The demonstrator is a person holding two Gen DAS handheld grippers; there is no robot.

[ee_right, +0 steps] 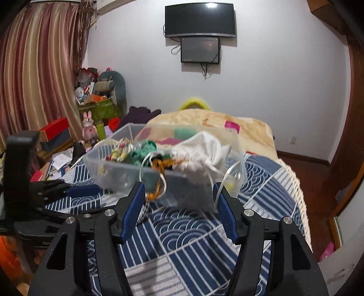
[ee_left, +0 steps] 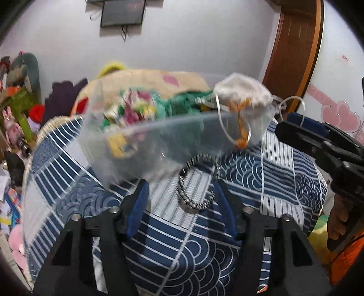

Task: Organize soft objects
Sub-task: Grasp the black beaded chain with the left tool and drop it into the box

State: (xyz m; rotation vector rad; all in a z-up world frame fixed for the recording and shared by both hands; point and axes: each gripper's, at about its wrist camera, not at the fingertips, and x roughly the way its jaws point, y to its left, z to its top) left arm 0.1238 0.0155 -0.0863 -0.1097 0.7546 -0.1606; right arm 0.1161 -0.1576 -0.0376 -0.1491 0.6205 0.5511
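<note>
A clear plastic bin (ee_left: 145,139) stands on the blue patterned bed and holds several soft items, floral and green. It also shows in the right wrist view (ee_right: 118,168). A white drawstring pouch (ee_left: 245,93) with orange tassel and white cords hangs over the bin's right rim, blurred; it shows too in the right wrist view (ee_right: 202,150). My right gripper (ee_right: 179,200) is open just before the bin, a white cord beside its right finger. It enters the left wrist view (ee_left: 291,132) from the right. My left gripper (ee_left: 179,193) is open, with a black-and-white hair tie (ee_left: 195,182) lying between its fingers.
A beige blanket (ee_right: 238,127) lies behind the bin. The bed's blue cover (ee_right: 182,239) fills the foreground. Clutter, boxes and plush toys (ee_right: 88,127) crowd the floor at left. A door (ee_left: 295,45) is at right; screens (ee_right: 200,20) hang on the wall.
</note>
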